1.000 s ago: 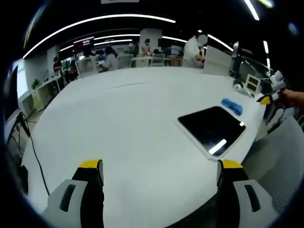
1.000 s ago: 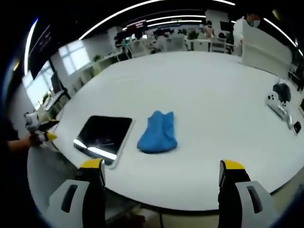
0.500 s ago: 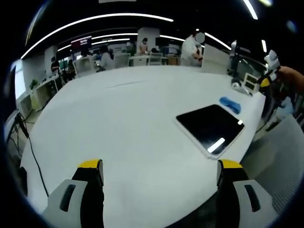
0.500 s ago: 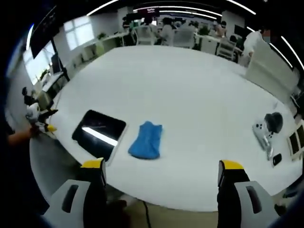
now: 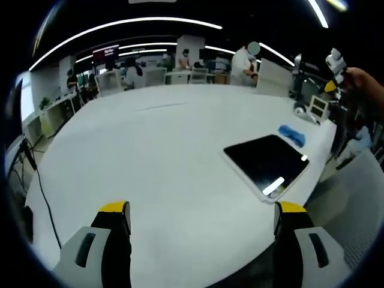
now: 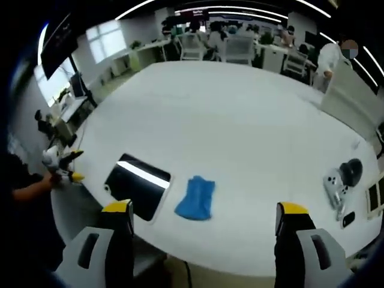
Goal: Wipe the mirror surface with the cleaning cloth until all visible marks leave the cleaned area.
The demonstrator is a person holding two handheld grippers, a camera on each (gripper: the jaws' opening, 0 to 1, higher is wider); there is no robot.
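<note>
Jaws spread on both grippers above the white table (image 6: 240,120) (open-plan office), mirror (image 6: 137,186) beside cloth (image 6: 196,198).

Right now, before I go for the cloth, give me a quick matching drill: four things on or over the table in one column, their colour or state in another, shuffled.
Things:
1. mirror
2. cleaning cloth
3. right gripper
4. table

States:
a. white, broad
b. blue, crumpled beside the mirror
c. dark glass reflecting a bright strip
d. open, holding nothing

Pairs: 1-c, 2-b, 3-d, 4-a
</note>
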